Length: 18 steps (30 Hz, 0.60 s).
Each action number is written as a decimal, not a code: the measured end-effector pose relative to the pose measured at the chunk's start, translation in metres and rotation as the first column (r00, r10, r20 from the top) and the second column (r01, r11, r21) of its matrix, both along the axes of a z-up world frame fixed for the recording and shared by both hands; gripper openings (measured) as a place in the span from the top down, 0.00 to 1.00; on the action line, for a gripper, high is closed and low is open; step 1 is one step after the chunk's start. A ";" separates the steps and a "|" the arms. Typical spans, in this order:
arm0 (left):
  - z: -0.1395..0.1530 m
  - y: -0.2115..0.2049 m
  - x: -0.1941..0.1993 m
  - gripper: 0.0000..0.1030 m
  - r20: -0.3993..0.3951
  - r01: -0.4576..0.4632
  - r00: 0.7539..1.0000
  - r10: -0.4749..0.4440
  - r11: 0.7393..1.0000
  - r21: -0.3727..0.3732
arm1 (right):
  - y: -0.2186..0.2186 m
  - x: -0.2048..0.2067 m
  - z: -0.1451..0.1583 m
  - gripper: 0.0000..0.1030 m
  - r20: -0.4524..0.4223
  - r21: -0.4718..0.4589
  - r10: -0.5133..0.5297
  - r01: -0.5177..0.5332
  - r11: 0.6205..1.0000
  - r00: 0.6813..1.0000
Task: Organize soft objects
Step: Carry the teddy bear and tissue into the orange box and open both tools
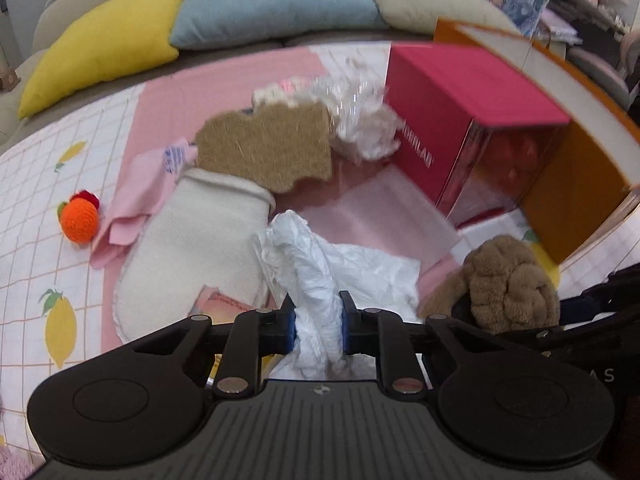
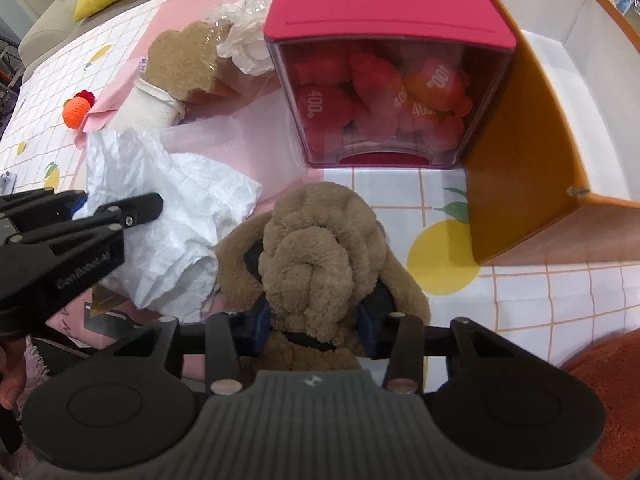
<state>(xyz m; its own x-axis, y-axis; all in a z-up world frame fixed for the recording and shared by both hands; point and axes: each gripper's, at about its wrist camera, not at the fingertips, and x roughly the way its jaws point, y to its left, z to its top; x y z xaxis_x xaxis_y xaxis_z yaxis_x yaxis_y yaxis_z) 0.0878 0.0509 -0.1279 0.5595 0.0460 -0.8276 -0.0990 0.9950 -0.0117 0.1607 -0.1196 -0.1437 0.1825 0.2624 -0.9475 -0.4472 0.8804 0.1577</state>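
Note:
My left gripper (image 1: 319,322) is shut on a crumpled white tissue (image 1: 320,276), whose bunched end is pinched between the blue pads. My right gripper (image 2: 316,328) is shut on a brown plush toy (image 2: 320,240), which fills the gap between its jaws. That same plush (image 1: 508,284) shows at the lower right of the left wrist view. The tissue (image 2: 168,208) spreads out left of the plush, under the left gripper's body (image 2: 80,224). Behind lie a cream mitt (image 1: 192,240), a tan sponge (image 1: 268,148), a pink cloth (image 1: 136,196) and a crinkled clear bag (image 1: 364,120).
A red-lidded clear box (image 2: 384,80) full of red and orange soft pieces stands beside an open orange box (image 2: 528,128). A crocheted orange fruit (image 1: 78,216) rests on the lemon-print cloth (image 1: 36,200). Yellow (image 1: 104,44) and blue (image 1: 272,0) pillows line the back.

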 end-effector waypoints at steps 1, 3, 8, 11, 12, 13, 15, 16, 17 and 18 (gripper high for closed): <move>0.005 0.001 -0.002 0.79 0.013 -0.001 1.000 0.001 1.000 -0.006 | -0.002 -0.001 0.004 0.59 0.006 0.008 0.000 0.000 1.000 1.000; 0.017 0.002 -0.007 0.79 0.043 -0.002 0.999 0.003 1.000 -0.022 | -0.005 -0.003 0.012 0.59 0.023 0.020 0.000 0.000 1.000 1.000; 0.050 0.002 -0.018 0.79 0.123 0.004 0.992 0.003 0.999 -0.053 | -0.013 -0.006 0.040 0.59 0.071 0.059 0.008 -0.012 0.998 0.997; 0.070 -0.001 -0.022 0.79 0.158 0.022 0.987 -0.013 0.998 -0.057 | -0.017 -0.007 0.059 0.59 0.110 0.079 0.012 -0.021 0.997 0.994; 0.076 -0.003 -0.022 0.79 0.170 0.030 0.985 -0.020 0.998 -0.058 | -0.019 -0.008 0.065 0.59 0.128 0.083 0.014 -0.025 0.996 0.992; 0.083 -0.004 -0.023 0.79 0.183 0.037 0.983 -0.026 0.997 -0.061 | -0.021 -0.007 0.072 0.59 0.147 0.089 0.015 -0.028 0.996 0.989; 0.095 -0.008 -0.023 0.79 0.205 0.052 0.978 -0.038 0.997 -0.060 | -0.026 -0.005 0.087 0.59 0.182 0.099 0.014 -0.032 0.995 0.983; 0.101 -0.011 -0.023 0.79 0.218 0.058 0.975 -0.044 0.997 -0.059 | -0.030 -0.004 0.094 0.59 0.202 0.106 0.012 -0.033 0.994 0.979; 0.107 -0.013 -0.022 0.79 0.230 0.066 0.972 -0.050 0.996 -0.063 | -0.033 -0.002 0.102 0.59 0.223 0.111 0.010 -0.035 0.993 0.975; 0.113 -0.015 -0.021 0.79 0.240 0.075 0.969 -0.056 0.995 -0.070 | -0.035 -0.002 0.109 0.59 0.244 0.112 0.009 -0.037 0.993 0.970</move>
